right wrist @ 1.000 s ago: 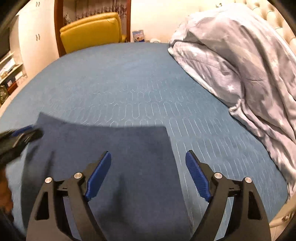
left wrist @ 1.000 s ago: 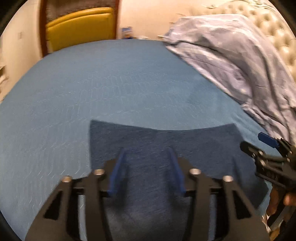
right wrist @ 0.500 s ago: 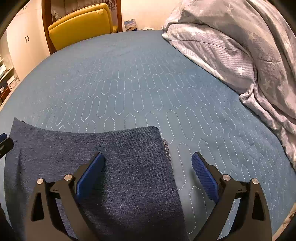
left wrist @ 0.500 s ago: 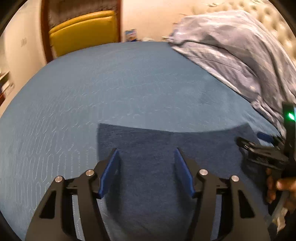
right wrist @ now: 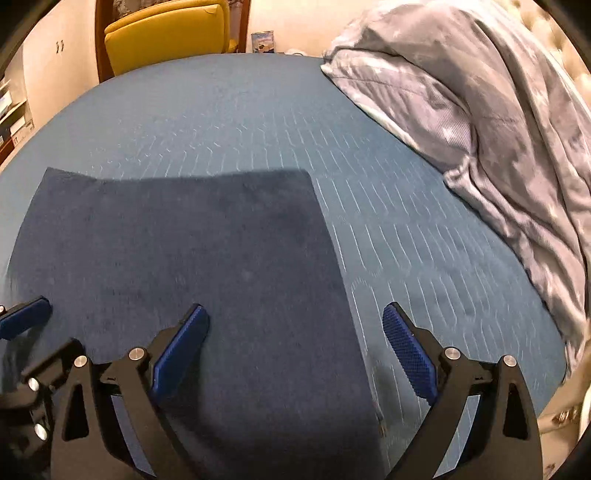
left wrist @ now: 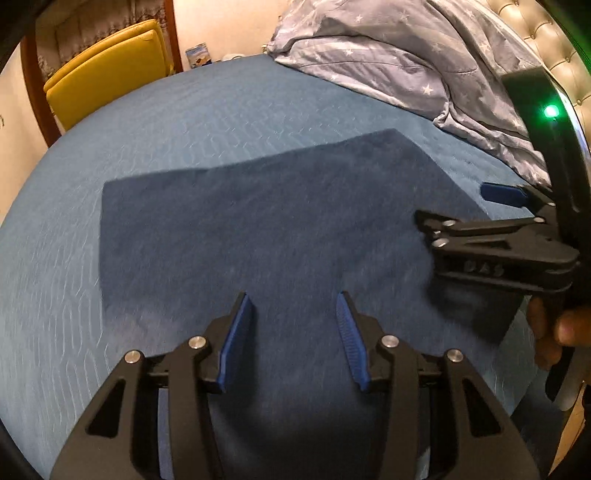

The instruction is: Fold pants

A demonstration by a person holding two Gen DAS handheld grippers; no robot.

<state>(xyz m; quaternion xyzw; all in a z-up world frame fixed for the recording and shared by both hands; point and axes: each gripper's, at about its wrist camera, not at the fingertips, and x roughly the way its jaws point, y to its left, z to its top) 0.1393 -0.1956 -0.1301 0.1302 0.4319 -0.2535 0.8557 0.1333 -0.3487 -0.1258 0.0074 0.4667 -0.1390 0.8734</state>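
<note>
Dark navy denim pants [left wrist: 266, 225] lie flat on the bed [left wrist: 221, 122], folded into a broad rectangular panel with straight edges. In the right wrist view the pants [right wrist: 192, 258] cover the lower left part of the quilted blue bedspread, and their right edge runs down between the two blue pads of the right tool [right wrist: 295, 354]. A short stretch of zipper or seam hardware shows at that edge near the bottom.

Left tool [left wrist: 291, 343] hangs just above the near part of the pants, its blue-lined fingers spread apart with nothing between them; whether the tips touch the cloth cannot be told. Right tool stands spread wider, with one pad [right wrist: 181, 347] over the denim and the other pad [right wrist: 410, 354] over bare bedspread, and it grips nothing. From the left wrist view the right tool [left wrist: 480, 214] reaches in from the right over the far corner of the pants, with a hand [left wrist: 554, 332] on its handle and a green light glowing on its body. Part of the left tool [right wrist: 26, 321] shows at the left margin of the right wrist view.

Grey star-printed duvet [right wrist: 480, 110] is bunched along the right side of the bed, well apart from the pants. Beyond the far edge of the bed stands a yellow chair [right wrist: 166, 33], and a tufted cream headboard [left wrist: 532, 33] rises behind the duvet.
</note>
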